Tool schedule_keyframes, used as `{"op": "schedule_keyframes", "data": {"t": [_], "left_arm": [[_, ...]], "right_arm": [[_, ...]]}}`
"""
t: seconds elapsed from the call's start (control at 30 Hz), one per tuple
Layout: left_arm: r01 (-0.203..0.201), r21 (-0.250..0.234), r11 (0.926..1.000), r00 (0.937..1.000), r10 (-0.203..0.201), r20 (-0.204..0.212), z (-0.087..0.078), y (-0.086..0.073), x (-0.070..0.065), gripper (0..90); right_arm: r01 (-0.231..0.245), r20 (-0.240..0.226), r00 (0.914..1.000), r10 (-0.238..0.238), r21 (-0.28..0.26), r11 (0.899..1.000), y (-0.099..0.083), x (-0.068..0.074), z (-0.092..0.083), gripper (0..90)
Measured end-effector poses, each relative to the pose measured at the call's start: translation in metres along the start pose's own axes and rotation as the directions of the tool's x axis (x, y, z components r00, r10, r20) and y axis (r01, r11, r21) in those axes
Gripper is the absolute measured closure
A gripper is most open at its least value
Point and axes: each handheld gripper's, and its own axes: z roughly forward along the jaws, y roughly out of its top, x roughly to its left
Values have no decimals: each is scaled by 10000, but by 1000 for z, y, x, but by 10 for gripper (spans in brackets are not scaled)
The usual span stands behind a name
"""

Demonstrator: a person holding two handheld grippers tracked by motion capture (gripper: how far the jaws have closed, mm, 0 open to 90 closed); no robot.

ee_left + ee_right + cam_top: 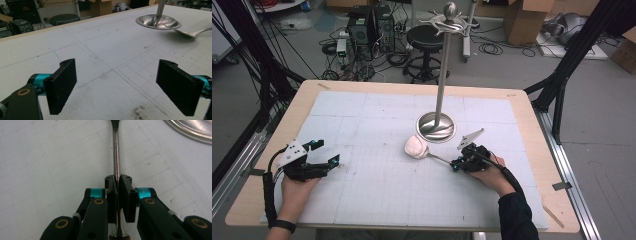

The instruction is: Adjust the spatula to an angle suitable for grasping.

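From above, my right gripper (pixel 458 163) pinches the ladle (pixel 424 150) handle, bowl at ten o'clock touching the stand (pixel 437 126) base. Left gripper (pixel 116 86) view: jaws wide, nothing between. Right gripper (pixel 118 195) view: pads clamp the handle, running toward twelve

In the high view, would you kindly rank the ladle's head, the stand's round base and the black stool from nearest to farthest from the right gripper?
1. Ladle's head, just left of the right gripper.
2. Stand's round base, behind it.
3. Black stool, on the floor beyond the table.
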Motion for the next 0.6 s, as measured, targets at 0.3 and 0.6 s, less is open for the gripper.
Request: {"op": "schedule_keyframes", "data": {"t": [0.3,0.6], "left_arm": [[101,-223,9997,9997,-96,225,-2,2,-2,192],[74,-663,9978,9997,-58,233,-13,6,-1,192]], "right_arm": [[649,-274,9974,-661,-408,9971,18,8,5,850],[1623,-811,9827,-1664,-541,9853,74,33,34,849]]}}
